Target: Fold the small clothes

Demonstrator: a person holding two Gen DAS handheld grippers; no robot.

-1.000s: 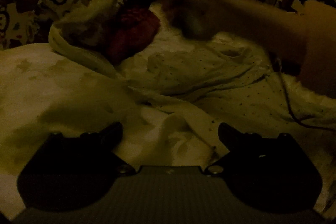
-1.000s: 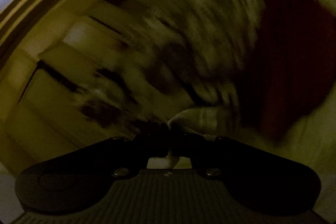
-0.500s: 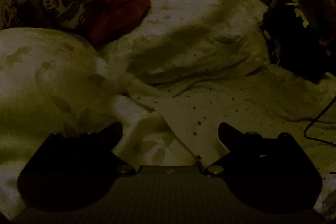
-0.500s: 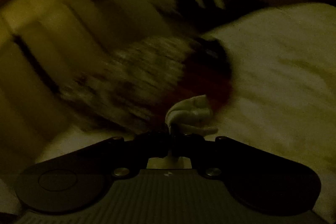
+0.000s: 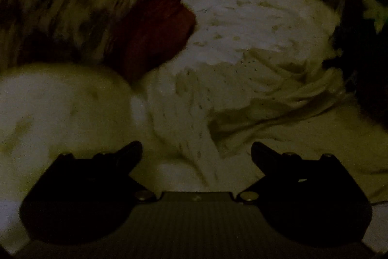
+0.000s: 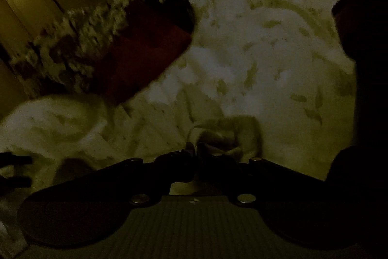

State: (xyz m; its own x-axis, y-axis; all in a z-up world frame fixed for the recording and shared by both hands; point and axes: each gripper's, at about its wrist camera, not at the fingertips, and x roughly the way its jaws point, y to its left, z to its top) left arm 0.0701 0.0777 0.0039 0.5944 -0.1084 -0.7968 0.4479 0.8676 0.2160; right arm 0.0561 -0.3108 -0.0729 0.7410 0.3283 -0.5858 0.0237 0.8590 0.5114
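Pale dotted garment lies crumpled on the bed just ahead of the left gripper, spreading forward and to its right; one fold runs back toward the gap between the fingers. Left jaws stand wide apart, nothing between them, no contact with the cloth visible.

Right gripper: jaws closed together on a bunched edge of the garment, which puffs up right at the fingertips and just to their right. Whether this is the same piece as in the left view, cannot tell for sure; dots match.

Leaf-print sheet under and beyond the cloth in both views. Pillow ahead-left of the left gripper. Red cloth farther ahead-left, with a blurred patterned fabric behind it. Dark mass at the far right of the right view, unreadable. Lighting is very dim, edges soft.
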